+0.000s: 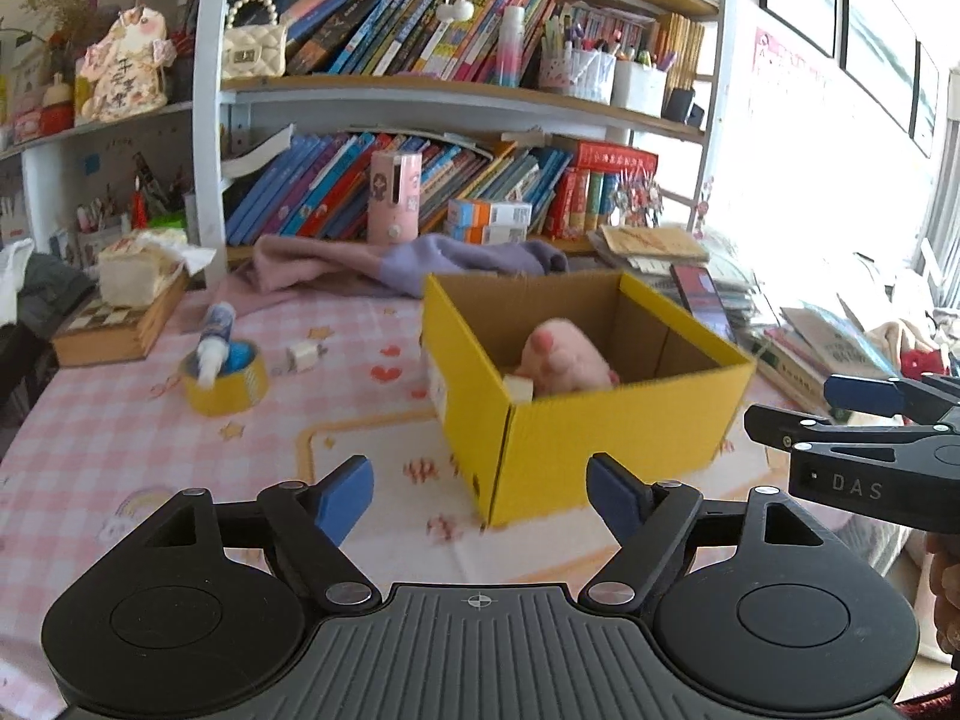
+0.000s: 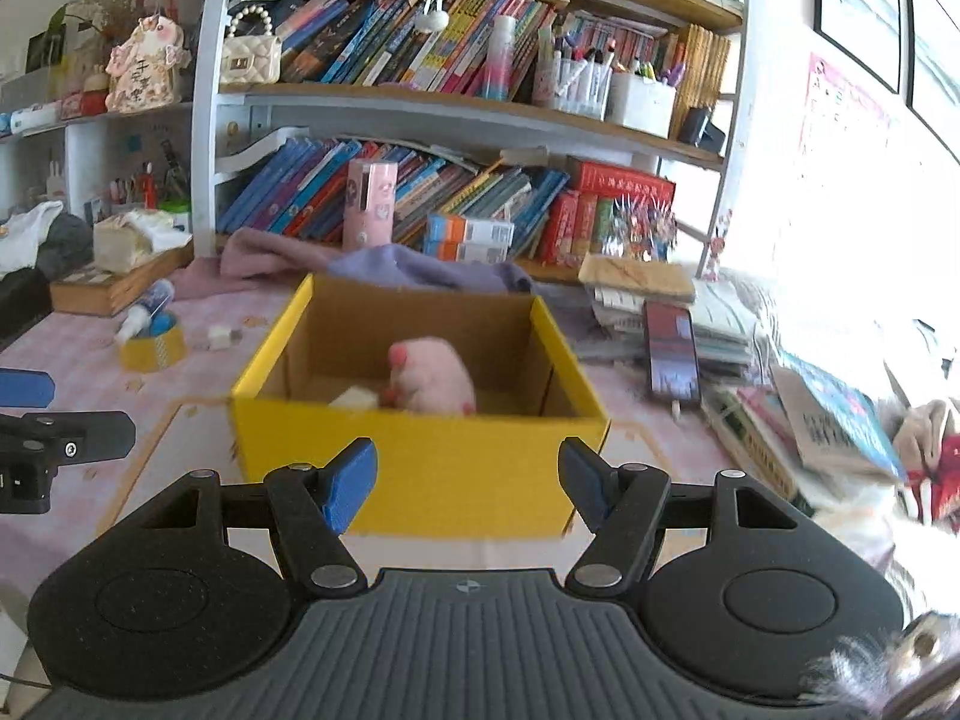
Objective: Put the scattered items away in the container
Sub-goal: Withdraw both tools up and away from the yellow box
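A yellow cardboard box (image 1: 600,456) (image 2: 420,468) stands open on the pink checked table. Inside lie a pink plush toy (image 1: 564,360) (image 2: 429,381) and a small white block (image 1: 519,387) (image 2: 355,399). On the table to the left sit a yellow tape roll (image 1: 225,384) (image 2: 153,351) with a white glue bottle (image 1: 216,339) (image 2: 144,311) resting on it, and a small white cube (image 1: 302,355) (image 2: 219,336). My left gripper (image 1: 480,495) is open and empty, in front of the box's near corner. My right gripper (image 2: 468,480) is open and empty, in front of the box's near wall.
A bookshelf (image 1: 420,96) lines the back. A purple cloth (image 1: 420,261) lies behind the box. A phone (image 2: 671,354) and stacked books (image 2: 828,420) lie to the right. A tissue pack on a wooden box (image 1: 120,312) stands at the left.
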The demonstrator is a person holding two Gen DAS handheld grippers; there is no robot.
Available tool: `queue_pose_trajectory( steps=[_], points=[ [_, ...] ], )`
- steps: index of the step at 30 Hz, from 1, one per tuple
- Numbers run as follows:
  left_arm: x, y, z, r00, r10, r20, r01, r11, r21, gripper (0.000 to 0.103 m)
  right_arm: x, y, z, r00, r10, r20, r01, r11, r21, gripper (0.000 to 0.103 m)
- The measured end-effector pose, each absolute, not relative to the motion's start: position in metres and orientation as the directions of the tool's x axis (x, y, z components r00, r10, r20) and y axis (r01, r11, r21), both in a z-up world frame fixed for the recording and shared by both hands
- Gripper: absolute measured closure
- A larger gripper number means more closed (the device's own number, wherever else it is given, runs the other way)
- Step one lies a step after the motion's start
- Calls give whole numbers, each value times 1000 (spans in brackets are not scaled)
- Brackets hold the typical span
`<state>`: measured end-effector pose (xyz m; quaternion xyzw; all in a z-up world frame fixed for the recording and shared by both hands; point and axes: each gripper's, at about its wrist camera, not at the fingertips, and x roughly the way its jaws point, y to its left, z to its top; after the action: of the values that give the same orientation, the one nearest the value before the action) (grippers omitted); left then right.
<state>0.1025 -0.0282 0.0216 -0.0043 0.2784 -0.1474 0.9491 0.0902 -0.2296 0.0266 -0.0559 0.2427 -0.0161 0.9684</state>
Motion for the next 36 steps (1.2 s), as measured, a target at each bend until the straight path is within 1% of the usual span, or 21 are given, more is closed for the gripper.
queue_pose_trajectory(
  steps=[4, 7, 11, 13, 16, 29, 36],
  points=[
    [84, -19, 17, 787, -271, -554, 278, 958, -73, 22, 71, -220, 19, 861, -54, -505, 12, 996, -86, 35],
    [72, -12, 15, 786, -245, -568, 263, 963, -53, 17, 62, -213, 15, 845, -42, -533, 7, 998, -68, 34],
    [59, -2, 12, 784, -224, -578, 243, 969, -47, 17, 51, -202, 13, 833, -19, -554, -17, 998, -60, 31],
    [54, 4, 11, 781, -220, -585, 233, 971, -55, 17, 46, -195, 13, 830, 0, -557, -40, 997, -60, 27],
    [48, 12, 10, 781, -208, -589, 216, 975, -58, 15, 41, -186, 13, 829, 29, -559, -78, 995, -64, 25],
    [37, 34, 5, 771, -154, -618, 172, 985, -32, 15, 39, -148, 11, 796, 127, -592, -205, 977, -66, 22],
    [35, 48, 7, 781, -125, -612, 136, 990, -29, 15, 35, -122, 12, 802, 160, -576, -286, 949, -135, 20]
  ],
)
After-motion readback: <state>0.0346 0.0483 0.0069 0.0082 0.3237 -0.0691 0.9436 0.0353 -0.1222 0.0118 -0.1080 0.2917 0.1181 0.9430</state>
